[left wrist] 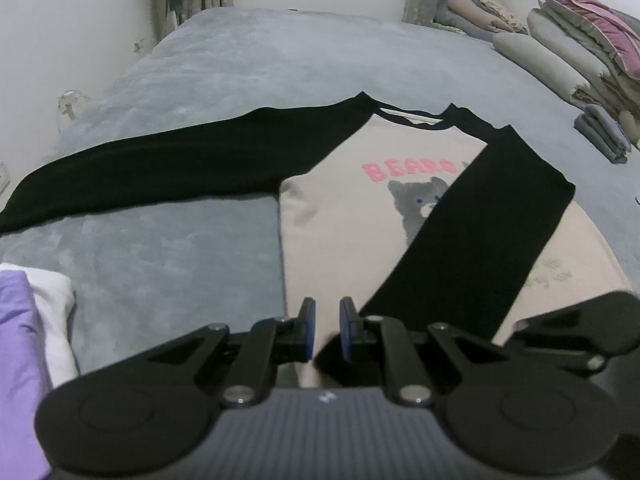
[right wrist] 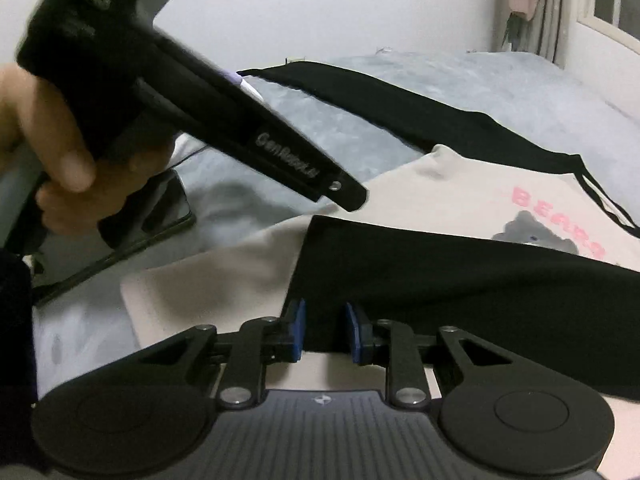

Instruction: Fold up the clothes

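A cream shirt (left wrist: 340, 232) with pink "BEARS" lettering and a grey bear print lies flat on the blue-grey bed (left wrist: 280, 60). Its left black sleeve (left wrist: 140, 168) stretches out sideways. The other black sleeve (left wrist: 472, 240) is folded diagonally over the body. My left gripper (left wrist: 328, 328) hovers over the hem beside that sleeve's cuff, its blue pads a slit apart with nothing pinched. My right gripper (right wrist: 326, 328) is open just above the folded sleeve's cuff (right wrist: 440, 288), and the pads do not press on it. A hand (right wrist: 60, 152) holds the left tool's black body (right wrist: 240, 132).
Folded quilts and pillows (left wrist: 580, 52) are stacked at the bed's far right, with a small grey folded item (left wrist: 600, 132) in front. Purple cloth (left wrist: 20, 360) and white cloth (left wrist: 52, 312) lie at the near left. A dark phone (right wrist: 160, 216) rests on the bed.
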A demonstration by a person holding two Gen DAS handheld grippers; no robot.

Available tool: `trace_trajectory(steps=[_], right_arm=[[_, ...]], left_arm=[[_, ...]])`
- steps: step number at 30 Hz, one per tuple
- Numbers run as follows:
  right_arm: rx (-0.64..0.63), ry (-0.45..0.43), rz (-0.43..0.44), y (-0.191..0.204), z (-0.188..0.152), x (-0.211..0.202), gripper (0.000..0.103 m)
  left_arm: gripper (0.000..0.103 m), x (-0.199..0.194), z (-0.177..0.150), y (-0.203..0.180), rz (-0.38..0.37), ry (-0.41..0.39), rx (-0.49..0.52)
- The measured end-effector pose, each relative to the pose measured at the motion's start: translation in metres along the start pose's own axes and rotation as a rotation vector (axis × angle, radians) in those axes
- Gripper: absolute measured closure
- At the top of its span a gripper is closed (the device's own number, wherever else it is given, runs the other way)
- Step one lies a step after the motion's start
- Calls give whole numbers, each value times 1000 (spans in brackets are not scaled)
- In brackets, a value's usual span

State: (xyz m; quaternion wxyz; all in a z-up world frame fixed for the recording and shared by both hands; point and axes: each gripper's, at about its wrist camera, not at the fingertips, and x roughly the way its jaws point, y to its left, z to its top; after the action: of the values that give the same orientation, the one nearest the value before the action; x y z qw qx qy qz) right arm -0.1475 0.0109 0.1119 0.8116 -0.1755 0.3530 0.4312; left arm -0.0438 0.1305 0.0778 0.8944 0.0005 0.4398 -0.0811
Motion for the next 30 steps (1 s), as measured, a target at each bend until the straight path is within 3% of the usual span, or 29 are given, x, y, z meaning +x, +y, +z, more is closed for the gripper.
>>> trace_trajectory(steps=[5, 8, 11, 15, 17, 20, 21, 23, 25, 30], right_arm=[[30, 25, 49, -13, 6, -17, 80], [64, 33, 23, -39, 6, -42, 79], [169, 16, -92, -90, -4, -71, 76], [436, -7, -255, -171, -36, -91, 75], [531, -16, -306, -202, -57, -94, 75], [566, 6, -333, -228, -83, -99, 79], [599, -10, -313, -237, -87, -106, 79], [675, -44, -379, -253, -90, -123, 78], [687, -75, -454, -263, -94, -136, 76], [584, -17, -469, -267, -99, -115, 76]], left_arm=[[91, -1, 0, -10, -25, -4, 19], [91, 0, -4, -19, -29, 0, 56], [91, 5, -9, -29, -30, 14, 94], [91, 19, -16, -37, -7, 47, 121], [91, 21, -17, -37, -4, 49, 118], [90, 21, -16, -35, -7, 51, 101], [90, 21, -16, -33, -9, 52, 97], [90, 20, -16, -31, -13, 54, 86], [90, 20, -14, -28, -20, 57, 71], [90, 23, -12, -28, -18, 61, 63]])
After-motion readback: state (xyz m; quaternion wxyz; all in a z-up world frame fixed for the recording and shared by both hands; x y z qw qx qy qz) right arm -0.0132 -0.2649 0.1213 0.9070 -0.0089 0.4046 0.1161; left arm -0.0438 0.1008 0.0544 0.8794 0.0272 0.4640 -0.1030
